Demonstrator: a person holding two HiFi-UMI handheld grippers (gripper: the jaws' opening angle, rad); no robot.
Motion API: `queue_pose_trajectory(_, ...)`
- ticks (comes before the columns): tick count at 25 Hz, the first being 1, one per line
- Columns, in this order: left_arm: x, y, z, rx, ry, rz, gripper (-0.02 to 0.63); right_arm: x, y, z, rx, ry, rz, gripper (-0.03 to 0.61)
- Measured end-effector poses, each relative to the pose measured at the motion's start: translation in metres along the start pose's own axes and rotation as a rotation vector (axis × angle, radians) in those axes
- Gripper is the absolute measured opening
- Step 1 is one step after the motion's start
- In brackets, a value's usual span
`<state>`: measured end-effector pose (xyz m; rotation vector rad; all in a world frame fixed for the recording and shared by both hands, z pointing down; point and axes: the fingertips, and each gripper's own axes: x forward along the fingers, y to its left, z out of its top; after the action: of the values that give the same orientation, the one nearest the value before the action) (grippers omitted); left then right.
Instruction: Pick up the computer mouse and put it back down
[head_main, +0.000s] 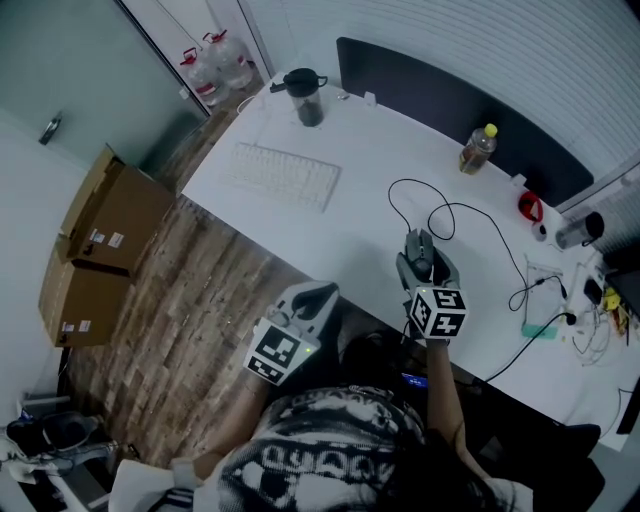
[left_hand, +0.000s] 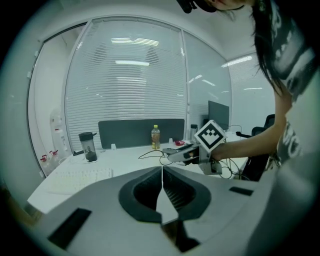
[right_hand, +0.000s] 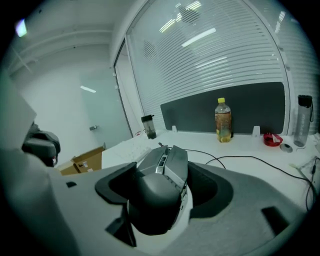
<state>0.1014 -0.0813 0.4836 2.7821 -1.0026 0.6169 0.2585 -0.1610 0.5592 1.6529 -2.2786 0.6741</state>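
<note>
Head view: grips the computer mouse (head_main: 419, 247) in the right gripper (head_main: 424, 268), right of the keyboard (head_main: 283, 176) and nearer the body, over the white desk (head_main: 370, 215). Trails a black cable (head_main: 400, 190) in loops to the right of the keyboard, slack enough not to tug. Parks the left gripper (head_main: 312, 296) below the keyboard, off the desk's near edge, probably to stay out of the way since one tool does the job. Left gripper view: shows the jaws pressed together along one seam, nothing between them. Looks past the keyboard's right end at the other tool, tilted down, with the mouse apparently clear of the desktop. Right gripper view: spreads the jaws wide, pads clamped on the mouse's two flanks, tail toward the camera and buttons pointing at the keyboard's right end. Takes it across its width, likely because the flat sides give the pads the firmest seat. Judged stage: pick-up done, put-down not yet. Needs a level descent right of the keyboard before release, lest the mouse drop or roll.
</note>
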Motion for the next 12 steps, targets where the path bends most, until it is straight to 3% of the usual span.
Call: queue_pose_trajectory(12, 0.024, 0.101, 0.004, -0.008, 0.0, -0.036, 0.005, 0.086, 0.016, 0.053, 0.076, -0.015, -0.018, 0.313)
